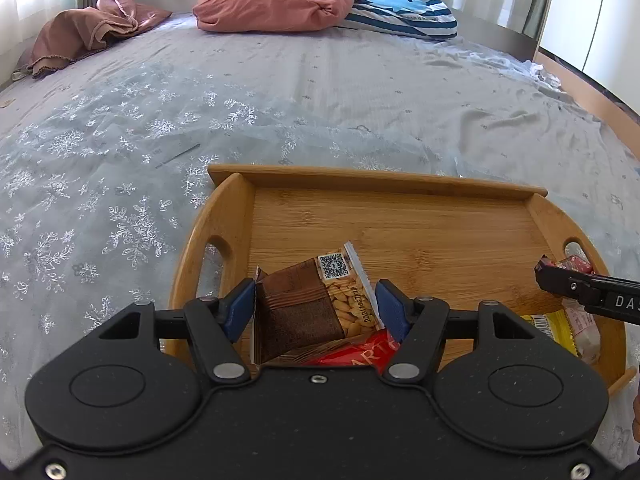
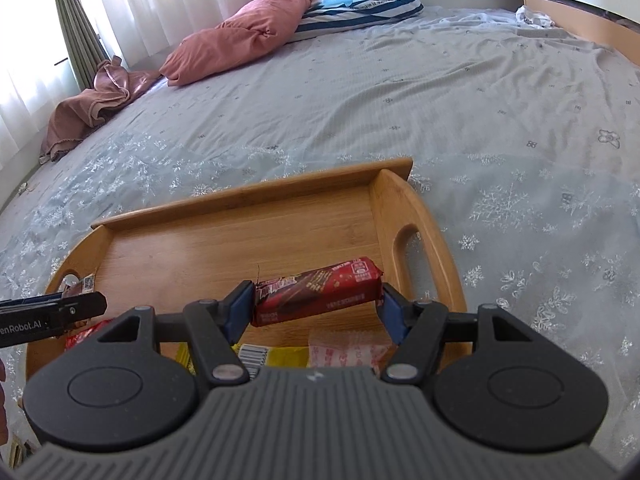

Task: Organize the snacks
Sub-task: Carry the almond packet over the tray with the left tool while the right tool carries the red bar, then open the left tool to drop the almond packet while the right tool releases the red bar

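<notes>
A wooden tray [image 1: 400, 216] with handle cutouts lies on the bed; it also shows in the right wrist view [image 2: 240, 236]. My left gripper [image 1: 316, 308] is shut on a brown peanut snack packet [image 1: 308, 312] over the tray's near left part, above a red packet [image 1: 360, 354]. My right gripper [image 2: 318, 304] is shut on a red chocolate bar packet [image 2: 320, 290], held crosswise over the tray's right part. Below it lie a yellow packet [image 2: 280, 356] and a pale pink packet [image 2: 348, 350]. The right gripper's finger [image 1: 580, 290] shows at the right edge of the left wrist view.
The tray rests on a grey bedsheet [image 1: 320, 100] with a snowflake-patterned sheer cloth [image 1: 100, 200]. A pink pillow [image 1: 276, 2], a striped blue pillow [image 1: 400, 6] and a crumpled brown cloth [image 1: 92, 28] lie at the far end. Curtains hang behind.
</notes>
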`<state>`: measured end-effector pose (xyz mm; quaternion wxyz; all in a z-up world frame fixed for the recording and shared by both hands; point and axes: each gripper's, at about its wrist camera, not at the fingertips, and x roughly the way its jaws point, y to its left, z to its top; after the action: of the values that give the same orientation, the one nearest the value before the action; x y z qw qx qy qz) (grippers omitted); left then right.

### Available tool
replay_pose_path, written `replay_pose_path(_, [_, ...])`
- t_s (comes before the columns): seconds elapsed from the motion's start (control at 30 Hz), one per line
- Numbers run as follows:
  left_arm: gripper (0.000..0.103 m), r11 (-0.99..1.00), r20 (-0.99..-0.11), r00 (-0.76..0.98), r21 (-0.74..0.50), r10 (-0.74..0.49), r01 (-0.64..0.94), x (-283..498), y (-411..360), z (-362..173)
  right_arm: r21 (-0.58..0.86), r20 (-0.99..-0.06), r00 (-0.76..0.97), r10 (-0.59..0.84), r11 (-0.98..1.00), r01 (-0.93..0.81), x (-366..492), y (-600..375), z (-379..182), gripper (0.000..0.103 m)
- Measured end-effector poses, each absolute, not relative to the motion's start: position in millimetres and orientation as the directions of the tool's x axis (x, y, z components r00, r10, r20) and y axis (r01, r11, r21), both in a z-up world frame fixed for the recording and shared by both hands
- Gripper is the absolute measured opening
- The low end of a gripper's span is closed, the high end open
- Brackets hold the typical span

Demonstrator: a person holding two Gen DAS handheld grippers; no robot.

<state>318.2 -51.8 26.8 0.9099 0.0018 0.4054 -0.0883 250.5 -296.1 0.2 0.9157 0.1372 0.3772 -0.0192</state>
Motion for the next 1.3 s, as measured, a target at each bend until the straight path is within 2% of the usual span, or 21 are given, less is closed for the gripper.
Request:
replay_pose_path(1.0, [0.064,0.971,-0.741,0.652,0.004,-0.159,0.241,309,-66,14,0.143,-0.687,0.726,0.025,0.984,0.102,238,-283,-10,0.069])
replay_pose_path(1.3, [0.066,0.97,-0.735,0.661,0.019,-0.151,0.243,307,-65,16,0.167,-0.676,0.737,0.032,0.98,0.111,235,-285,-10,0.076])
